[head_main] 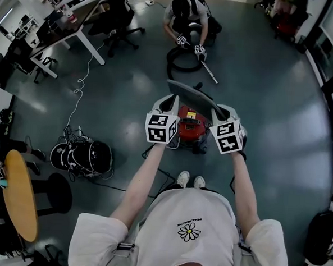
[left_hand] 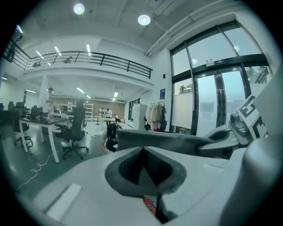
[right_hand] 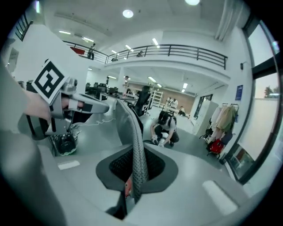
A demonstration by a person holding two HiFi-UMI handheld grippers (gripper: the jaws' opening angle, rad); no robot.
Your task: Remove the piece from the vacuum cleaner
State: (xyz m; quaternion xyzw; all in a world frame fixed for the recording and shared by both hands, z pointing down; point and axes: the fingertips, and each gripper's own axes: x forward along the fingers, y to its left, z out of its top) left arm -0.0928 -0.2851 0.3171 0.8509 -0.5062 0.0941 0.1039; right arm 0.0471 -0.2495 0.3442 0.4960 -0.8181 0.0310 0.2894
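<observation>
Two grippers on one part. Head view: left gripper (head_main: 169, 101) and right gripper (head_main: 223, 112) sit at opposite ends of a long grey piece (head_main: 194, 95), which lies across and above the red vacuum cleaner (head_main: 191, 122) on the floor, just ahead of the person's shoes (head_main: 190, 180).

Right gripper view: jaws clenched on the piece (right_hand: 130, 128). Its textured edge runs straight up through the pads, and a red sliver shows below.

Left gripper view: jaws drawn together at the piece's near end (left_hand: 168, 140). The pads meet in a narrow V. It looks like a grip on the edge, but the contact itself is hard to make out from this angle.

Judgement: the piece seems clear of the vacuum body, or nearly so. Head view cannot settle whether any part touches the canister.

Doing this step well:
- Lift both ends level and together; a long thin panel held by its ends may twist or slip if one hand leads.
- Draw it straight up and away from the canister, so no tab catches on the housing.
- Hold both grips firm until the piece is well apart from the machine.
- Mind the loose cable (head_main: 79, 90) on the floor to the left.

A second person (head_main: 187, 18) crouches over a hose (head_main: 179, 62) farther off, well apart from this work.
</observation>
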